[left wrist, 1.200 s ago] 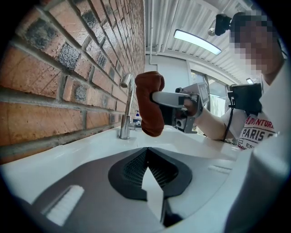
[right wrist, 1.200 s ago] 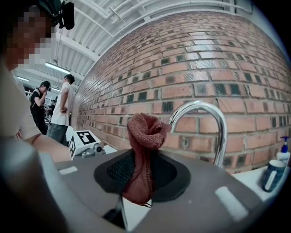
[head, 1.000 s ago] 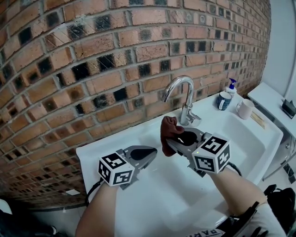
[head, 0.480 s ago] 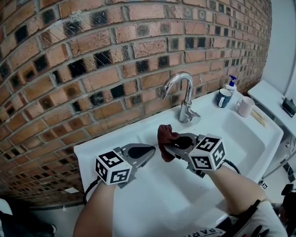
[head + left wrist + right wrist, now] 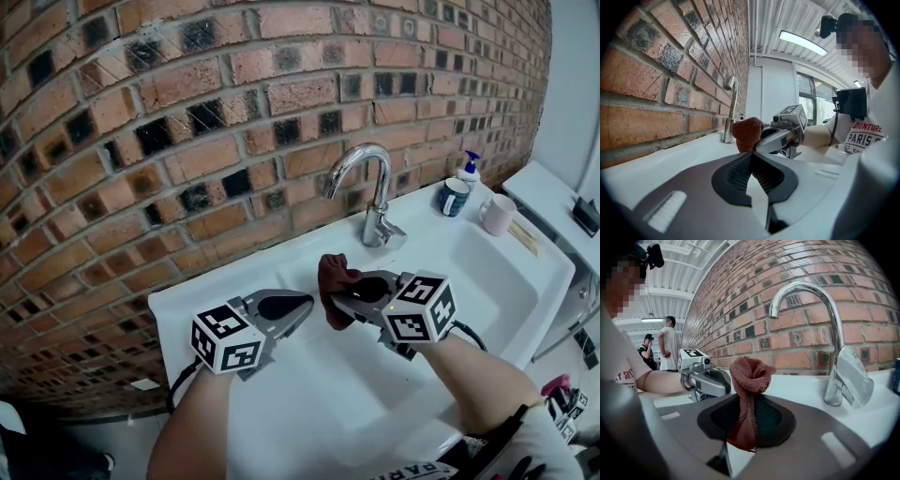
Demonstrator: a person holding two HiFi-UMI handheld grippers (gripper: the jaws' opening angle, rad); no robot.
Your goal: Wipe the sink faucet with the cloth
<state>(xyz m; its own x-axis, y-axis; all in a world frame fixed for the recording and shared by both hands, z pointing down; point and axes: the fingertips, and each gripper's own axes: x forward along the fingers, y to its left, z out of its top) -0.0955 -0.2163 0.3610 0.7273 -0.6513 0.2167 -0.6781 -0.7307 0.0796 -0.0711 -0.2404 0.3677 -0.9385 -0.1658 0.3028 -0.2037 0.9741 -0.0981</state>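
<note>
Cloth (image 5: 336, 279) pinched in right tongs (image 5: 341, 302) short of faucet (image 5: 376, 202); left tongs (image 5: 304, 304) pressed together, empty.

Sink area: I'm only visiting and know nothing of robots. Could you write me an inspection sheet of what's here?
Surface: white sink.
Job's things: chrome faucet upright at the back rim; reddish-brown cloth bunched, apart from the faucet.
Clutter: pump bottle, blue cup and mug at the sink's far right corner.
Grippers: right gripper shut on the cloth; left gripper shut, empty.
Cables: black cable behind the left gripper, another behind the right.
Surroundings: brick wall behind; two people standing far off.
</note>
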